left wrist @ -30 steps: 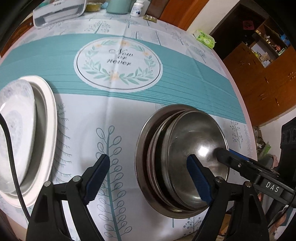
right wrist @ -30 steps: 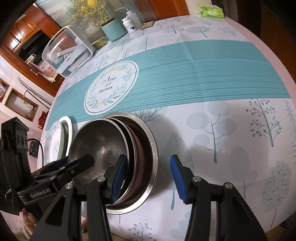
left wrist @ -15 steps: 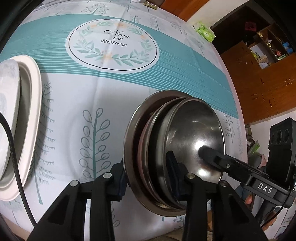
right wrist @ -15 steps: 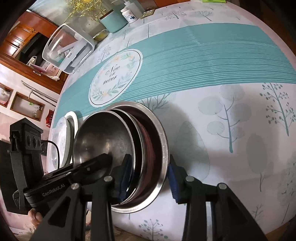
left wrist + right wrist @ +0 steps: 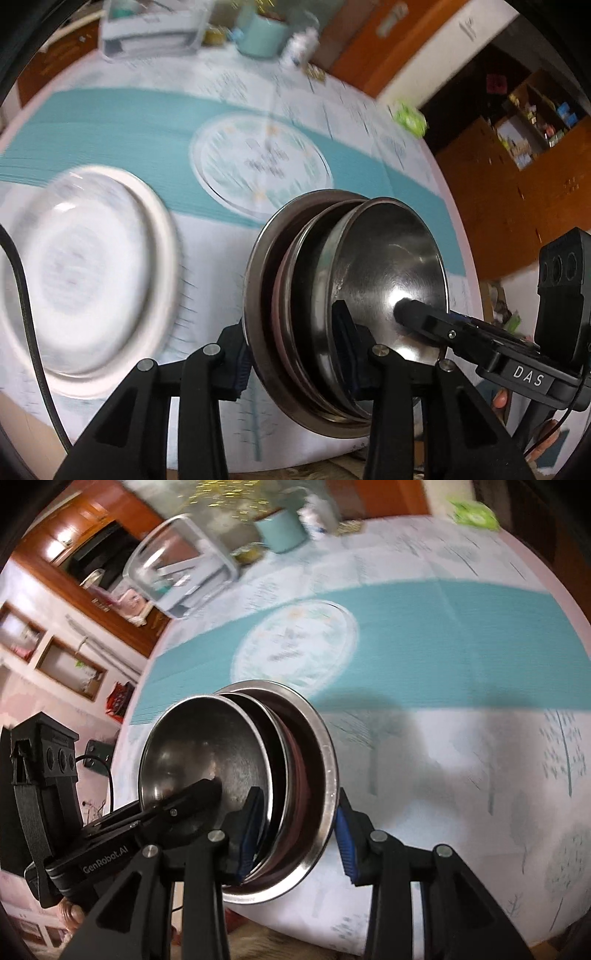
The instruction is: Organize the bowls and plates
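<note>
A stack of steel bowls and plates (image 5: 373, 266) is lifted off the table and tilted on edge. My left gripper (image 5: 291, 354) is shut on its near rim, one finger outside, one inside the top bowl. My right gripper (image 5: 295, 823) is shut on the same stack (image 5: 207, 753) from the other side; its black body shows in the left wrist view (image 5: 480, 343). A white plate with a patterned bowl on it (image 5: 85, 266) lies on the table to the left, blurred.
The round table (image 5: 443, 635) has a teal and white cloth with a wreath print. At its far edge stand a clear box (image 5: 177, 572), a teal cup (image 5: 282, 530) and a white bottle (image 5: 301, 46). A green packet (image 5: 474, 513) lies far right. Wooden cabinets (image 5: 517, 166) stand behind.
Both grippers closed on the rim of the steel stack and raised it off the table, tilting it upright. The views swung up and show more of the far table edge.
</note>
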The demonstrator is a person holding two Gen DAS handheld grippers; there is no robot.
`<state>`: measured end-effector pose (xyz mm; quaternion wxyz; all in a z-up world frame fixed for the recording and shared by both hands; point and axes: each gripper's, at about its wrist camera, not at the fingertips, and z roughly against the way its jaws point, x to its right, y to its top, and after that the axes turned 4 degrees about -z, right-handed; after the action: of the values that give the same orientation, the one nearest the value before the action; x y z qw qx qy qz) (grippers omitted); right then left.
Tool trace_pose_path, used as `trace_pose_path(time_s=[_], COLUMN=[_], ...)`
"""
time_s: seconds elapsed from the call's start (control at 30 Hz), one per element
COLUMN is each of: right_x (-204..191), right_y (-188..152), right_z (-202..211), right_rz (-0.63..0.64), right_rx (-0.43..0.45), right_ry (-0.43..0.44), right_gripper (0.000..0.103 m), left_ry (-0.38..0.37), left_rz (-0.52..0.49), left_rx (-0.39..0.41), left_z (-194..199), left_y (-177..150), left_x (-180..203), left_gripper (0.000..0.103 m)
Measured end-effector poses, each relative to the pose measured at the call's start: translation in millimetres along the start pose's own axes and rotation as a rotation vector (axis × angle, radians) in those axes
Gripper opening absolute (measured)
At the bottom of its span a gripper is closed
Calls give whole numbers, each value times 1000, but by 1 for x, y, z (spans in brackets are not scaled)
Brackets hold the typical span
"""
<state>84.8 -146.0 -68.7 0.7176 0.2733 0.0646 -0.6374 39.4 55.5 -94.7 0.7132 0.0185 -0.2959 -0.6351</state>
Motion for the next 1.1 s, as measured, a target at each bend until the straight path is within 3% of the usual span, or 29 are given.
trace_pose_path(time_s=[0.23,0.4,0.57,0.73,0.9,1.1], right_x=[-85,-134,-164,-172,-171,-172], right_y=[18,24,29,28,25,25], right_z=[-23,-56,-101,-141,-158,-163], right_rz=[157,238,271,261,251,254], right_rx=[-11,-36,-103,-165,-192,-186], right_ry=[73,116,123,93,62,45], right_gripper=[37,37,37,37,37,37], left_ry=[121,210,257,256,230,212], left_rz=[85,162,243,310,347,345], left_rx=[185,257,240,177,120,116], left_z=[73,102,99,76,54,44], left_y=[12,10,5,-8,-15,-13], left_x=[-56,-102,-148,-182,-202,-211], left_gripper=[37,37,37,38,38,39])
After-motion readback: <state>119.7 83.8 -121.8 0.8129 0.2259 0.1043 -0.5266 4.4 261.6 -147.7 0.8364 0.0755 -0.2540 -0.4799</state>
